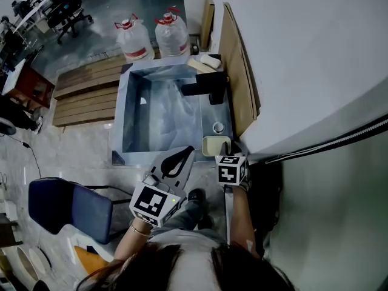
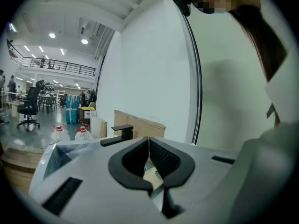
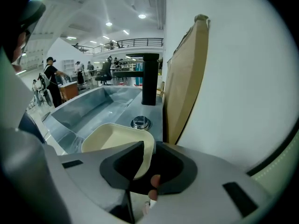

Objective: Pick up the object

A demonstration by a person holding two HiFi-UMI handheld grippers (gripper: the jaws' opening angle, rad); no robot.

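A cream square dish sits on the near right ledge of the steel sink, just in front of the round drain knob. My right gripper is shut on the dish's near right rim; in the right gripper view the rim runs between the two black fingers of the right gripper, and the dish's bowl looks bare. My left gripper hovers over the sink's front edge, left of the dish, shut with nothing in it; its tips meet.
A black faucet stands on the sink's far right ledge beside a soap bar. Cardboard sheets lean on the white wall at right. Two water jugs stand behind the sink, a wooden pallet and a blue chair at left.
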